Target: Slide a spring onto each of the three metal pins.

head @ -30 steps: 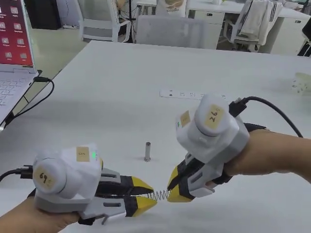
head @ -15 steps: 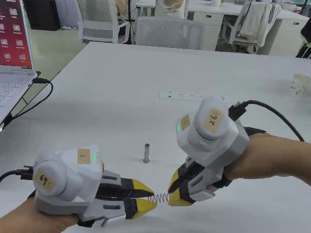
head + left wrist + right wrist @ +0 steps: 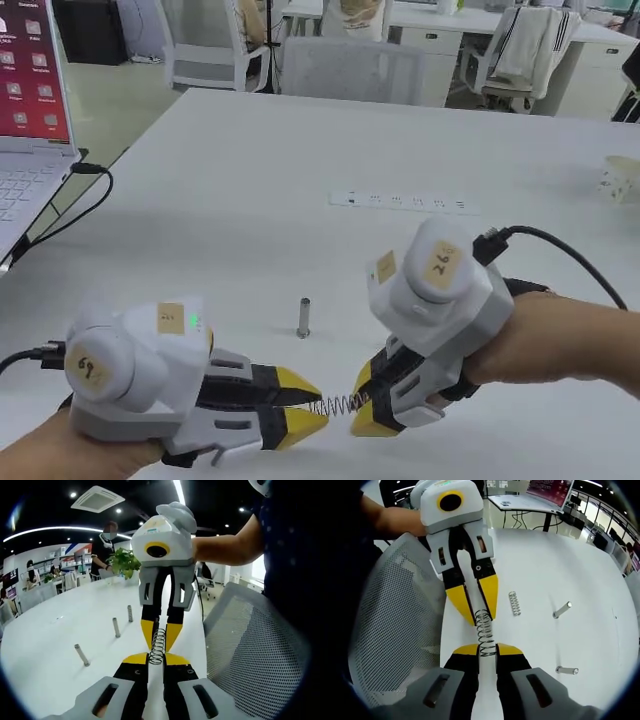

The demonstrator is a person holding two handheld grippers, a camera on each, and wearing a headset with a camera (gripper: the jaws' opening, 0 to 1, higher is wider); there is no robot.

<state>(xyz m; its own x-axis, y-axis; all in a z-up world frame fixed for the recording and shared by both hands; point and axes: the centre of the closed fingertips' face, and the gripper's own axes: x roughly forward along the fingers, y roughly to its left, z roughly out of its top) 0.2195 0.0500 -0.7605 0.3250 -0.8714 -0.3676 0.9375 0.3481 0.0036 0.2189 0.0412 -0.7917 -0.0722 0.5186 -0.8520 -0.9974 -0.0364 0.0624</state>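
A small metal spring (image 3: 340, 405) hangs level between my two grippers, just above the white table (image 3: 250, 180). My left gripper (image 3: 318, 405) is shut on its left end, and my right gripper (image 3: 362, 405) is shut on its right end. The left gripper view has the spring (image 3: 157, 646) rising from my left gripper (image 3: 156, 658) into the right gripper (image 3: 160, 630). A bare metal pin (image 3: 303, 317) stands upright beyond the spring. Two bare pins (image 3: 81, 655) (image 3: 116, 627) stand in a row with another spring (image 3: 130, 613), upright as if on a third pin.
A white power strip (image 3: 403, 201) lies farther back. An open laptop (image 3: 25, 110) with a black cable (image 3: 85, 190) sits at the left edge. A paper cup (image 3: 620, 178) stands far right. Mesh chairs (image 3: 350, 70) line the far side.
Both grippers keep hold of the spring. My right gripper has sunk a little toward the table, and the spring has shifted slightly right.
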